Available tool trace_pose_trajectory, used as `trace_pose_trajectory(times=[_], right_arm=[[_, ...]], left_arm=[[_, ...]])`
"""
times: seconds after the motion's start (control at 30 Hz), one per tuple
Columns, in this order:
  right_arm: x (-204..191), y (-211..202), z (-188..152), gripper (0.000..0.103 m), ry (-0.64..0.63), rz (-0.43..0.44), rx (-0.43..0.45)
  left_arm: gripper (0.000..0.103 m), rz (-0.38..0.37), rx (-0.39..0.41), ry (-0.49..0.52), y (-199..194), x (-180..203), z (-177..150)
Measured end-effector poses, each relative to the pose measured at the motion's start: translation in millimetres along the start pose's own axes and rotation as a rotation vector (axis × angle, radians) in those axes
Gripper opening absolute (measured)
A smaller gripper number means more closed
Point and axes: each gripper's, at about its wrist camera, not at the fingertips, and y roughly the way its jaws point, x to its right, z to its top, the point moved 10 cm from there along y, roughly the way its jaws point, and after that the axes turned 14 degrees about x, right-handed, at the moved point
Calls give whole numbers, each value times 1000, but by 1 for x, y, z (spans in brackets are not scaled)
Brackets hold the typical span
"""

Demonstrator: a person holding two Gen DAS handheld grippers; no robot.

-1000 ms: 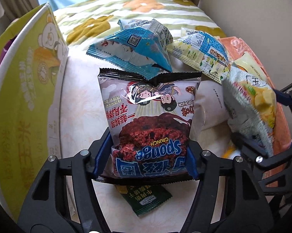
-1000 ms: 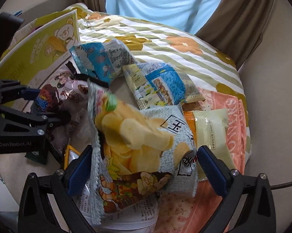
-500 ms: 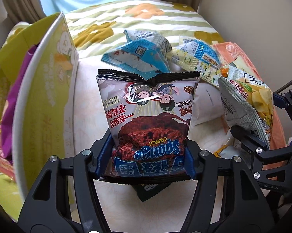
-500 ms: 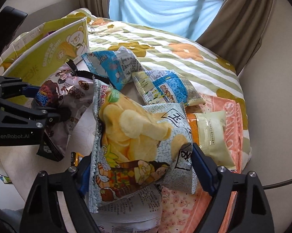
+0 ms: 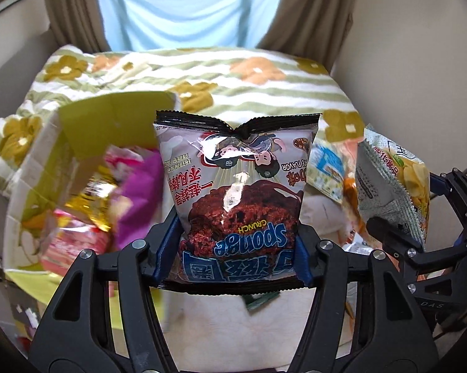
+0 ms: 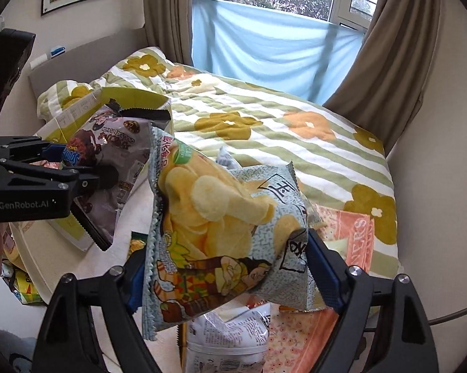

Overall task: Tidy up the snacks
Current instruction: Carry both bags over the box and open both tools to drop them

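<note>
Flowered, green-striped bedding [image 6: 264, 143] fills the background below a curtained window. Left gripper [image 5: 233, 258] clamps the Sponge Crunch bag [image 5: 236, 199] aloft beside a yellow-green box [image 5: 87, 143]; right gripper [image 6: 230, 279], jaws just narrowed, grasps the potato chip bag [image 6: 221, 223] above scattered snack packets [image 6: 230, 338].

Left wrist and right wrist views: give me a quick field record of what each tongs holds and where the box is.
left tongs: shut on the Sponge Crunch bag, lifted off the bed
right tongs: shut on the potato chip bag, also lifted
box: yellow-green, open, left of the Sponge Crunch bag, snacks already inside
bed: striped floral cover, more snack bags lying below the tongs
</note>
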Motion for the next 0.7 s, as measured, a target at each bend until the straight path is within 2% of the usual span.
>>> trace_pose_trajectory(times=[0.13, 0.37, 0.7], right_arm=[[-31, 0, 32, 83, 13, 38, 38], [-100, 13, 73, 83, 47, 74, 65], [-165, 59, 107, 83, 123, 30, 46]], left_arm=[[58, 28, 35, -10, -19, -41, 18], [58, 49, 31, -15, -31, -120, 34], [58, -12, -40, 17, 9, -206, 42]])
